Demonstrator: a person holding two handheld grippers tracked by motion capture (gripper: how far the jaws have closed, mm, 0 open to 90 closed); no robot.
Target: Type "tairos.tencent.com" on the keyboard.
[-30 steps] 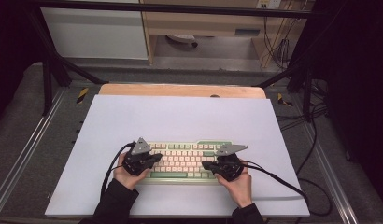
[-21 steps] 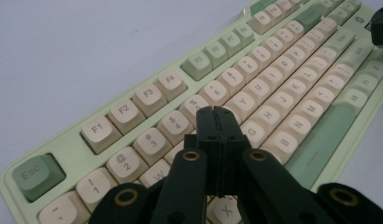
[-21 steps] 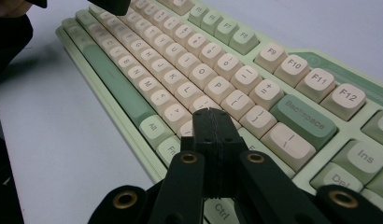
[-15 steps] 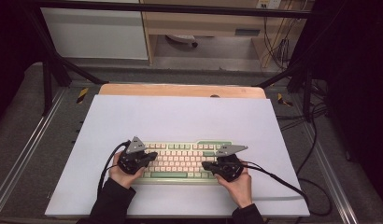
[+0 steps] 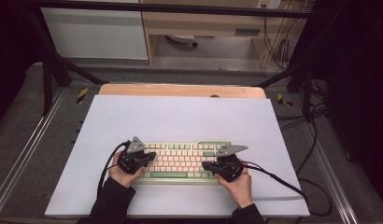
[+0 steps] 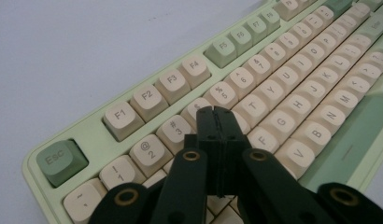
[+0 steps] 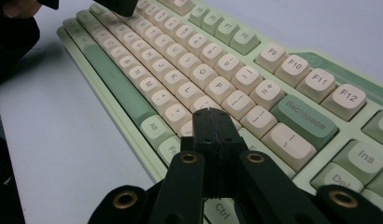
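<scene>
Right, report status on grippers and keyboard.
Left gripper shut, right gripper shut, both empty over keys. Pale green keyboard with cream keycaps flat on white mat. Nothing obstructing.

sleeves: black | tools: black, brass screws (image 6: 191, 155), grey plates, black cables
</scene>
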